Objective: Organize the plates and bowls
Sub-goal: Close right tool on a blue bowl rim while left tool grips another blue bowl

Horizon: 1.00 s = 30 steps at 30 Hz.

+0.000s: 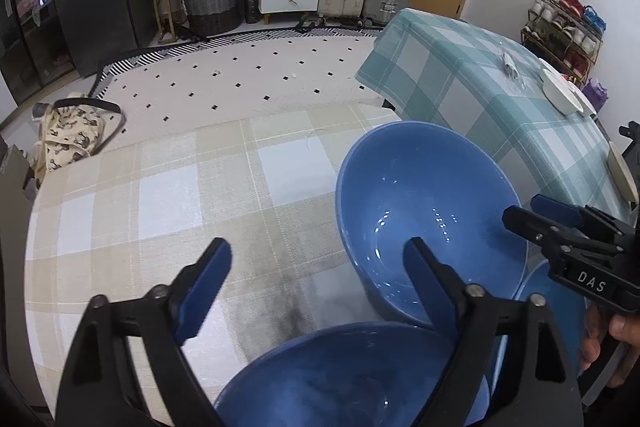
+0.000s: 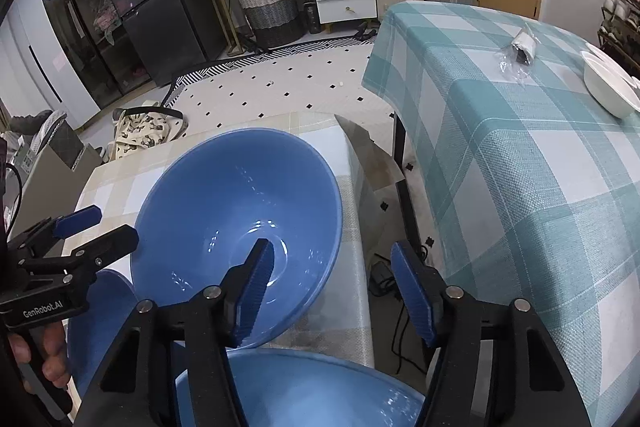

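A blue bowl stands on the beige checked table; it also shows in the right wrist view. A second blue bowl lies just under the grippers, also in the right wrist view. A blue plate lies beside them, also at the left of the right wrist view. My left gripper is open and empty, its right finger over the first bowl's near rim. My right gripper is open and empty at that bowl's right rim; it also shows in the left wrist view.
A teal checked table stands to the right across a gap with cables on the floor. On it are a white bowl and a small wrapped item. A bag lies on the floor to the left.
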Tool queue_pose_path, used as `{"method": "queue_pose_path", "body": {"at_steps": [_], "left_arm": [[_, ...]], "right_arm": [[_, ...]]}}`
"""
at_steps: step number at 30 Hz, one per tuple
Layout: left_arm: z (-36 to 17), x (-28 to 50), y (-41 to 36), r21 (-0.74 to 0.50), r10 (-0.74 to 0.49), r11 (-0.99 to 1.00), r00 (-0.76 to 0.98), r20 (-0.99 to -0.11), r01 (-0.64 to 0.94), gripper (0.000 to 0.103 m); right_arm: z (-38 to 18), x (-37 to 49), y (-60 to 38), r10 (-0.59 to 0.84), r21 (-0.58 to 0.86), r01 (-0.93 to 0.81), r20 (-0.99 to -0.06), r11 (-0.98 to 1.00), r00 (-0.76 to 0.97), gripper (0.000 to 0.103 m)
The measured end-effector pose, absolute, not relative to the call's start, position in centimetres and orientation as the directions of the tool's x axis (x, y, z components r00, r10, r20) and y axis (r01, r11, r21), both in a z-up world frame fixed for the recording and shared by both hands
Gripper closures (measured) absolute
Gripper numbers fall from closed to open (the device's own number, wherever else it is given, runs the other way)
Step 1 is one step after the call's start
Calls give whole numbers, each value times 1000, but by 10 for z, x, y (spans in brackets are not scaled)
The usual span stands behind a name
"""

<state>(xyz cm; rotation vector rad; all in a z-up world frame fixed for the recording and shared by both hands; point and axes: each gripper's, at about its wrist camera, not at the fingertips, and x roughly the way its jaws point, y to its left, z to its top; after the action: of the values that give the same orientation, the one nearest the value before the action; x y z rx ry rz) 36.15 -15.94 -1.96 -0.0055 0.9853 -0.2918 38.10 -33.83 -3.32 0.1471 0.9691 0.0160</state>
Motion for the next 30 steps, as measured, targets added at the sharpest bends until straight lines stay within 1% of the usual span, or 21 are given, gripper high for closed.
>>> {"method": "queue_pose_path", "body": {"at_steps": [1,2,3,4,8,10,11,12,13,14,15,19,20,21,25,30], "left_arm": [[-21,362,-160,-147,-252,960,506,-825,239,27],[-23,363,-160,-155,-256,959,499,-828,236,28],[-25,363,-161,-165,-266,957,494,-828,238,33],[-25,363,-161,-171,-271,956,489,-829,238,36],[-26,363,-166,-169,-270,956,490,-829,242,39],[-28,363,-168,-171,-272,954,482,-833,244,46],[-29,363,-168,-174,-275,954,476,-835,245,48],[-31,364,-169,-175,-274,954,472,-838,244,51],[-32,365,-170,-174,-272,954,468,-840,243,56],[-33,365,-170,-168,-266,956,468,-842,241,59],[-34,365,-170,-167,-264,957,472,-841,237,65],[-34,365,-168,-194,-290,950,462,-838,244,74],[-34,364,-169,-192,-291,949,462,-838,250,75],[-34,364,-171,-188,-290,949,462,-838,254,79],[-34,363,-173,-194,-303,943,458,-835,270,87],[-32,360,-177,-169,-291,944,469,-834,285,89]], "right_arm": [[-34,381,-338,81,132,51,-821,990,565,43],[-35,381,-337,81,132,51,-824,990,561,47],[-37,381,-337,81,131,51,-826,990,558,49],[-38,380,-337,81,131,51,-828,990,555,49],[-40,379,-338,75,126,55,-833,991,548,53],[-41,380,-338,77,126,54,-835,991,545,58],[-41,380,-338,79,126,49,-836,991,544,62],[-42,380,-337,78,122,46,-837,991,542,64],[-42,380,-336,75,117,43,-837,992,542,64],[-42,380,-335,74,113,39,-837,993,542,68],[-42,379,-333,75,110,33,-836,993,543,72],[-41,380,-328,65,92,22,-834,996,548,79],[-41,380,-328,65,91,20,-834,996,547,81],[-41,380,-327,64,88,17,-835,996,547,82],[-42,381,-325,59,75,5,-833,997,549,86],[-42,379,-324,48,60,3,-830,998,556,86]]}}
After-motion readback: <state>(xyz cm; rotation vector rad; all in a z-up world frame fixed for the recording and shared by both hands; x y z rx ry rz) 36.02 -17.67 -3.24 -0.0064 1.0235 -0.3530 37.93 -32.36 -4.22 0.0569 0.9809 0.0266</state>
